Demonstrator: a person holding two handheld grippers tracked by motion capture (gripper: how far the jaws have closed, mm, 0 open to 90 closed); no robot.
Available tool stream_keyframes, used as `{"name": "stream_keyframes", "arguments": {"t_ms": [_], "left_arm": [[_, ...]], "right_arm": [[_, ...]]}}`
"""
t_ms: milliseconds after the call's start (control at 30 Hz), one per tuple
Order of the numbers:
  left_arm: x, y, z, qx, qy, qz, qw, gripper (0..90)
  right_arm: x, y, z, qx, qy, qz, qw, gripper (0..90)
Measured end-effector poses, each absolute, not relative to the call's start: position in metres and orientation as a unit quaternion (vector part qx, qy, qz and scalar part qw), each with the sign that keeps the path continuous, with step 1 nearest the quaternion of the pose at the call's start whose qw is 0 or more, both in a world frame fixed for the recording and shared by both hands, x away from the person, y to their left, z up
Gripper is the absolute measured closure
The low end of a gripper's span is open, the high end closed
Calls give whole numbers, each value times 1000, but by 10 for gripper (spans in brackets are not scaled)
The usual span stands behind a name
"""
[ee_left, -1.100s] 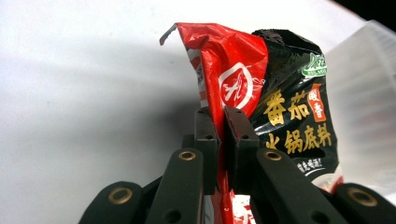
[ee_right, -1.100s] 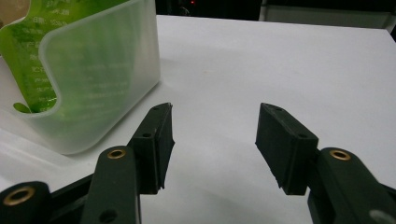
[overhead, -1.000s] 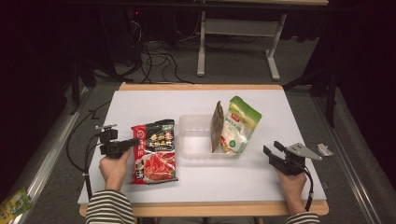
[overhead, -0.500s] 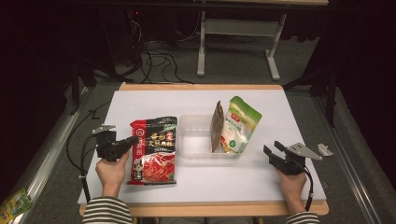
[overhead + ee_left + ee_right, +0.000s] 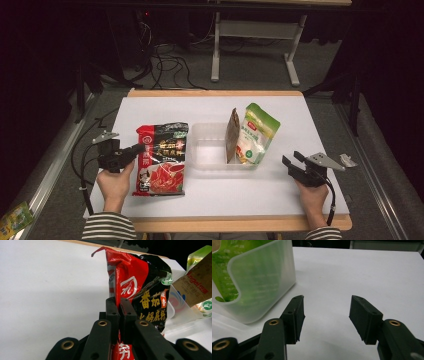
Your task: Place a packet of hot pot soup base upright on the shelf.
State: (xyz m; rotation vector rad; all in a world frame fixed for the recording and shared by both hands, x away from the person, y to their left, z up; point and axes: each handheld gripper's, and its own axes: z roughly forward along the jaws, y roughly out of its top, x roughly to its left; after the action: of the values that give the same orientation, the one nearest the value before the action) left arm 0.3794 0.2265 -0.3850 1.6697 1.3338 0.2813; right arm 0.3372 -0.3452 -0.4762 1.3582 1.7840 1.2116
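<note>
Overhead, a white table top [image 5: 210, 107] w/ a light wood edge stands in a dim room: grey floor, black cables [image 5: 165, 60] trailing behind the far edge, a white metal desk frame [image 5: 252, 50] further back, dark drapes either side. At the table's left, the left gripper [image 5: 136, 149] is clamped on the left edge of a red-and-black soup-base packet [image 5: 162, 160]; the left gripper view has both black jaws pressed together on the foil, the packet [image 5: 140, 287] rising tilted beyond them, its upper corner off the white surface. From above, the packet sits just left of a clear plastic bin [image 5: 207, 150] at mid-table, nearly touching its wall. Inside the bin's right end stand a brown carton [image 5: 232, 135] and a green-and-white pouch [image 5: 257, 132], both upright & leaning slightly, side by side. At the table's right, the right gripper [image 5: 292, 162] rests low by the near edge, well apart from the bin, jaws spread w/ nothing between them; the right gripper view has bare white table in the gap and the bin's frosted corner [image 5: 262, 282] at upper left, green print showing through it. Striped sleeves [image 5: 107, 227] enter from the bottom. A small green-yellow packet [image 5: 15, 220] lies on the floor at lower left, off the table.
</note>
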Motion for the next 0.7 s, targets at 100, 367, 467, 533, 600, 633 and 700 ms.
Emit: {"name": "stream_keyframes", "arguments": {"t_ms": [100, 367, 467, 533, 600, 633, 700], "left_arm": [[383, 230, -384, 678, 550, 105, 476, 879], [379, 227, -367, 692, 532, 125, 472, 881], [378, 226, -367, 689, 531, 120, 478, 881], [377, 224, -364, 690, 528, 119, 481, 881], [377, 223, -362, 692, 522, 118, 485, 882], [377, 223, -360, 692, 519, 118, 488, 882], [375, 225, -358, 687, 516, 117, 497, 882]], "right_arm": [[338, -344, -476, 521, 665, 447, 294, 452], [339, -345, -476, 524, 663, 446, 293, 458], [340, -345, -476, 527, 666, 442, 287, 456], [341, -344, -476, 525, 672, 437, 285, 454], [341, -342, -476, 521, 677, 433, 286, 453], [341, -341, -476, 522, 679, 430, 286, 453], [341, -341, -476, 521, 680, 428, 288, 450]]}}
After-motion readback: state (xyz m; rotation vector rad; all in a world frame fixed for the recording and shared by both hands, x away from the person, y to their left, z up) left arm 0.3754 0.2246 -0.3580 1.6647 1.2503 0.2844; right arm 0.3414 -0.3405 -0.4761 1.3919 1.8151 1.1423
